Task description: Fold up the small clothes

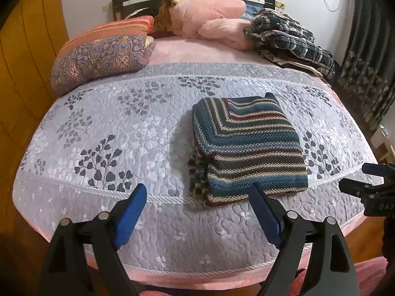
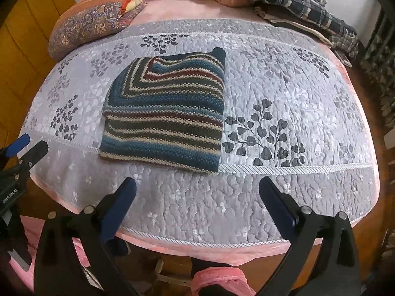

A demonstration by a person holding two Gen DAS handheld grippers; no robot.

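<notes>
A striped knit sweater (image 1: 246,145) in blue, maroon, cream and dark green lies folded into a thick rectangle on the grey quilted bedspread (image 1: 111,128). The right wrist view shows the same sweater (image 2: 165,113), flat and left of centre. My left gripper (image 1: 197,197) hovers open just short of the sweater's near edge, its right finger close to the hem. My right gripper (image 2: 197,190) is open too, above the bedspread (image 2: 284,86) in front of the sweater, holding nothing. Each gripper appears at the edge of the other's view.
A patterned orange and purple pillow (image 1: 98,54) lies at the back left. A pink blanket (image 1: 212,22) and a heap of plaid clothes (image 1: 291,37) sit at the headboard end. Dark curtains (image 1: 365,61) hang at the right. A pink slipper (image 2: 219,281) is on the floor.
</notes>
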